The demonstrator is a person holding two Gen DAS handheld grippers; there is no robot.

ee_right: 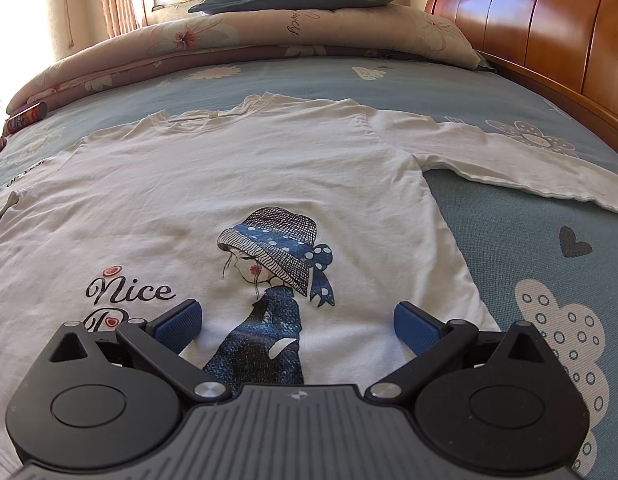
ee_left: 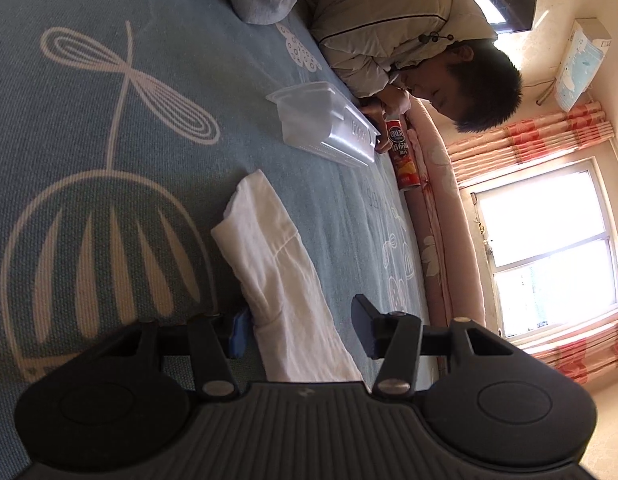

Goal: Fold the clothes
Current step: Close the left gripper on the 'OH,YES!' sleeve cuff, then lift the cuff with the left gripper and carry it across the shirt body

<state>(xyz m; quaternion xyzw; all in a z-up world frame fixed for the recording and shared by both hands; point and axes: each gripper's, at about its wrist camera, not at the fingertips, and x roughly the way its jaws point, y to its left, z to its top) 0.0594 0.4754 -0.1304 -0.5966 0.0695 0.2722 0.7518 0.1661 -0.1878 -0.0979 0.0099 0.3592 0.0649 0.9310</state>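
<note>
One white long-sleeved shirt is lying flat, print side up, on the blue bedspread, its long axis running from the hem nearest the right gripper toward the collar, which is pointing at the folded quilt. One sleeve is stretching sideways toward the wooden headboard. Both tools are standing spread: the right gripper above the hem, the left gripper astride the other sleeve, pinching nothing.
</note>
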